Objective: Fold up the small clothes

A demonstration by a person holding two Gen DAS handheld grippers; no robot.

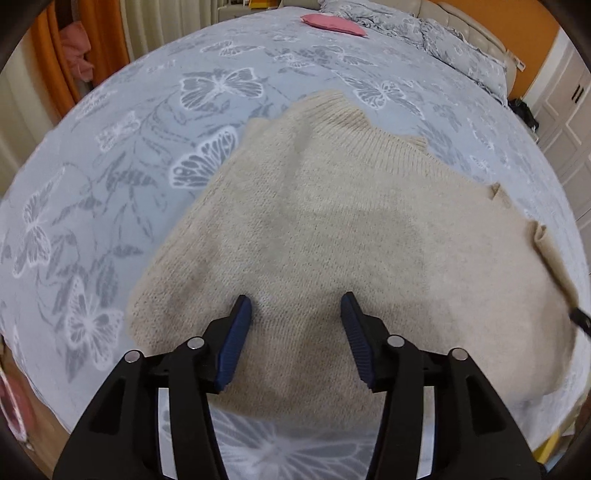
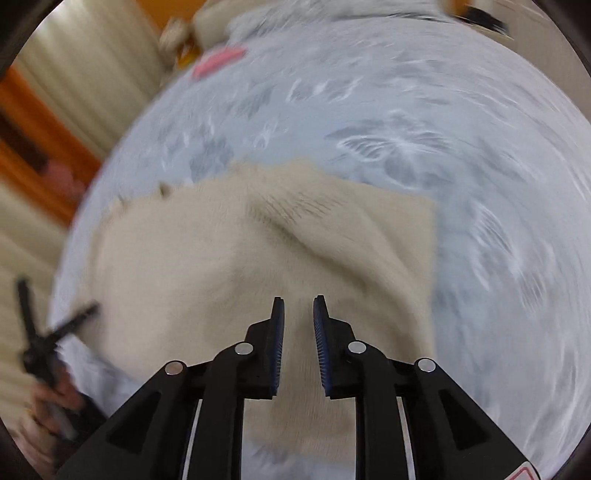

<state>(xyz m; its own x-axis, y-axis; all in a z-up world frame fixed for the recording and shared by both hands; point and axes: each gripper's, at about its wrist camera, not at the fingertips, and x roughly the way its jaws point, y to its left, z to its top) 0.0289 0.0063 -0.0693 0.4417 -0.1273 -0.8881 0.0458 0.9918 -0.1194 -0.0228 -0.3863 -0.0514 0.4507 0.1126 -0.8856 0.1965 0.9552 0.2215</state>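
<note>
Nearest us, our left gripper (image 1: pixel 295 306) hovered over the near part of the beige knit sweater (image 1: pixel 332 229), its blue-padded jaws spread wide apart with nothing between them. Our right gripper (image 2: pixel 298 310) hung above the same sweater (image 2: pixel 258 266), jaws parted by a narrow gap and empty; that view was heavily motion-blurred. The sweater lay partly folded on the bed sheet (image 1: pixel 129 147), grey-blue with a white butterfly print, its ribbed collar (image 1: pixel 343 114) pointing away from us in the left view. In the right view a raised crease ran across the knit beyond the fingertips. Farther off, a pink item (image 1: pixel 334 24) rested on the sheet near the rumpled pillows (image 1: pixel 443 40). Orange curtains (image 1: pixel 48 55) stood at the far left.
</note>
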